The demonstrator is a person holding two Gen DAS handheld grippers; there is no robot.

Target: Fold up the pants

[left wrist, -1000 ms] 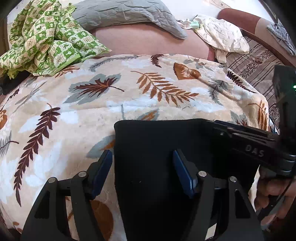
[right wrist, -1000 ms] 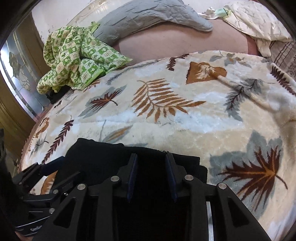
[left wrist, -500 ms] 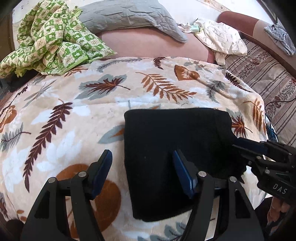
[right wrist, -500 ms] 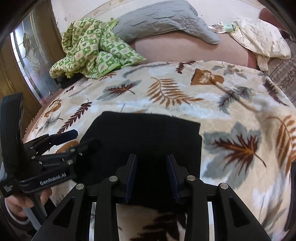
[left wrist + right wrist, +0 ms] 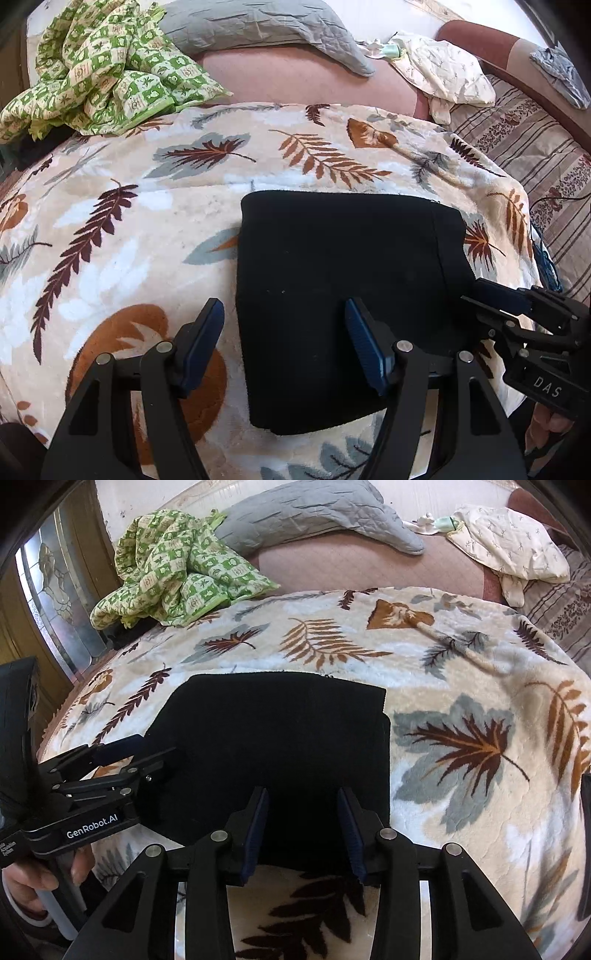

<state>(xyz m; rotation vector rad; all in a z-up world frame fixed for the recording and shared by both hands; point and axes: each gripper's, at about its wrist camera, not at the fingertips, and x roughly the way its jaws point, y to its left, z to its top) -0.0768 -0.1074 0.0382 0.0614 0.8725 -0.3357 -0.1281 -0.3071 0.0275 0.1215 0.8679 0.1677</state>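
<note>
Across the bed lies a leaf-print blanket [image 5: 155,229], and near its front edge rest the folded black pants [image 5: 343,258], a flat rectangle. Behind the pants, at the blanket's far edge, sit a grey pillow [image 5: 314,513], a green checked cloth [image 5: 173,572] and a cream cloth [image 5: 513,546]. Over the pants' near left corner the left claw [image 5: 284,347] gapes wide, gripping nothing. At the pants' near edge the right claw [image 5: 303,827], jaws just opening, stands partly apart, empty. Its body reads "DAS"; the left reads "GenRobot.AI".
</note>
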